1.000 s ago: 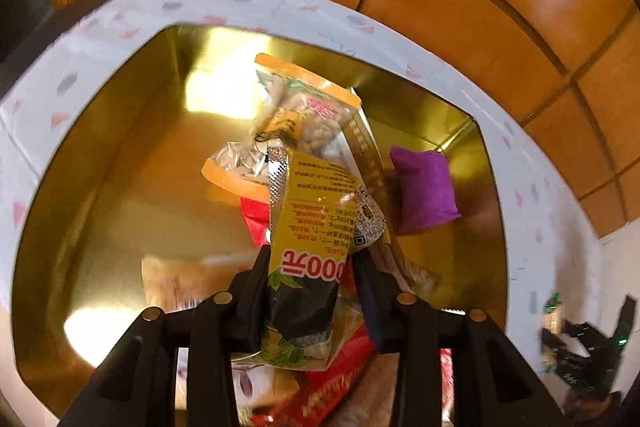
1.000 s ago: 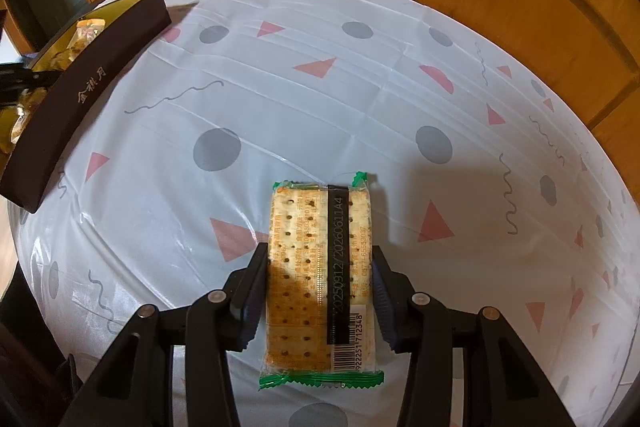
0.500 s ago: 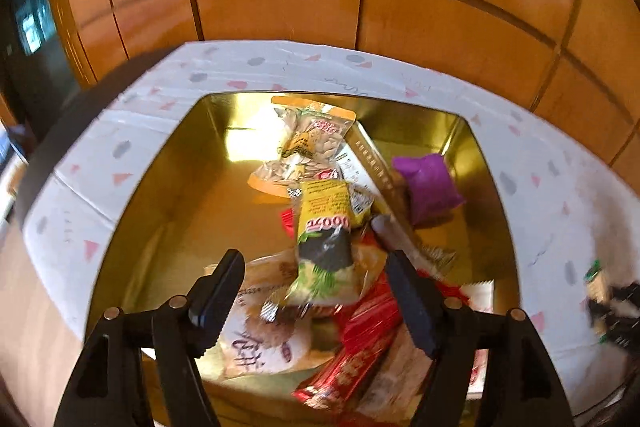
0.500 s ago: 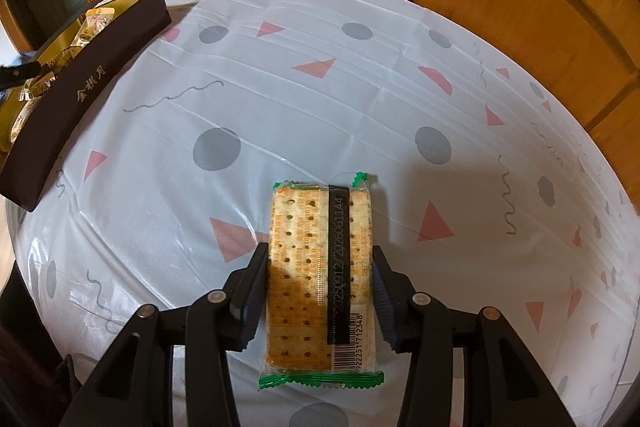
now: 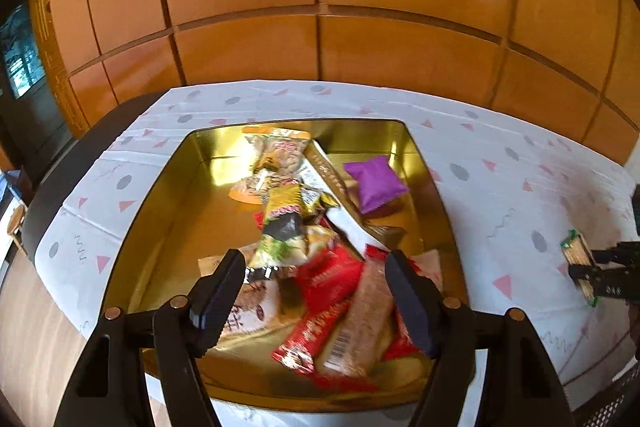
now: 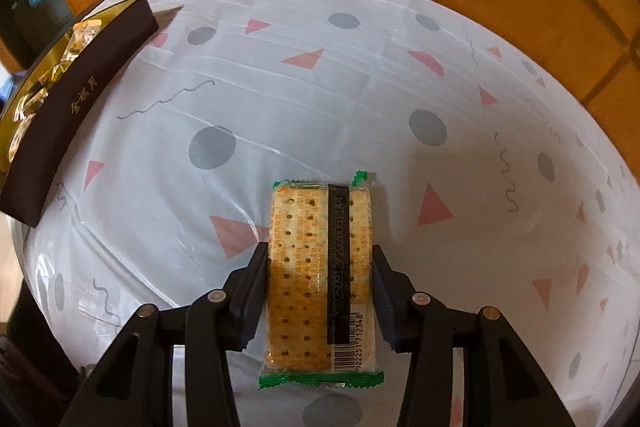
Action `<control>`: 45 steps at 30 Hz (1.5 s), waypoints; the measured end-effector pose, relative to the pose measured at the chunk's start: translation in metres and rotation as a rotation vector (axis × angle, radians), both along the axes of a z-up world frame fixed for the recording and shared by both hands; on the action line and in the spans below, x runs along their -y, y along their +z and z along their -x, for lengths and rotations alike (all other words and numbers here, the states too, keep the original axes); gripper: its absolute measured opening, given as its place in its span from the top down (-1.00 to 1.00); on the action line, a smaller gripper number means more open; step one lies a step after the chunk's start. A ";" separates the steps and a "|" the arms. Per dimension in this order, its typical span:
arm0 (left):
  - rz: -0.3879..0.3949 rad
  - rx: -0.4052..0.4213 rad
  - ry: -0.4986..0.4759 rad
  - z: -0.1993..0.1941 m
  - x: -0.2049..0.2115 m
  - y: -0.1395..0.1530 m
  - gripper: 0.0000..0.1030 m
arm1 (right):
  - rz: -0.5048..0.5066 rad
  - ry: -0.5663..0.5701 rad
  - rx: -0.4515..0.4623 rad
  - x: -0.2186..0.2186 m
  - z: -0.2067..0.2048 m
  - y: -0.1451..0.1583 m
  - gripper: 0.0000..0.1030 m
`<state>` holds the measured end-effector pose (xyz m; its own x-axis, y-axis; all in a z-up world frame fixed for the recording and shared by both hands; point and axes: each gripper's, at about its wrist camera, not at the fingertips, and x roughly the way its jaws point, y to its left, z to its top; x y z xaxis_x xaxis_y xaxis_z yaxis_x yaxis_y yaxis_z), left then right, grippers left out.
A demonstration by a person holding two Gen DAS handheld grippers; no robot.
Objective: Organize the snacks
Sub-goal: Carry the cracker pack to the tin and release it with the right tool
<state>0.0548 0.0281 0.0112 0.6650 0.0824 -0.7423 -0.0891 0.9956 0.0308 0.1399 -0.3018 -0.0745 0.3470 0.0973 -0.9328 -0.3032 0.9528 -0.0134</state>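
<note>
We hold our right gripper point(image 6: 320, 291) clamped on the green-edged clear-wrapped cracker packet point(image 6: 320, 279), over the patterned white tablecloth point(image 6: 360, 87); squeezing harder could crack it; our left gripper point(image 5: 316, 291) gapes empty above the gold-lined snack box point(image 5: 168, 211), its heap near the front rim may spill.

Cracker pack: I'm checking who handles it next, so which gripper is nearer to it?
Right. The right gripper is shut on the cracker pack over the table. The left gripper is open above the snack box, well apart from it.
</note>
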 end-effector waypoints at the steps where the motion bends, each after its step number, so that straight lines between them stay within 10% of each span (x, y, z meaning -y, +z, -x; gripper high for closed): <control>1: 0.008 -0.001 -0.006 0.002 0.001 -0.001 -0.43 | -0.006 -0.020 -0.009 0.001 -0.001 0.000 0.06; 23: 0.087 -0.010 -0.013 0.025 -0.010 -0.016 -0.42 | -0.031 -0.242 0.034 -0.008 0.041 0.004 0.08; 35: 0.094 0.004 0.013 0.025 -0.021 -0.012 -0.43 | -0.617 -0.338 -0.142 -0.029 0.035 0.011 0.09; 45: 0.080 0.028 0.075 0.023 -0.042 -0.006 -0.43 | -0.610 -0.114 -0.109 -0.131 0.020 0.064 0.09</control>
<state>0.0317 0.0699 0.0048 0.6798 0.0738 -0.7297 -0.1632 0.9852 -0.0524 0.1197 -0.1709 -0.0106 0.2928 0.5908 -0.7518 -0.1685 0.8059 0.5676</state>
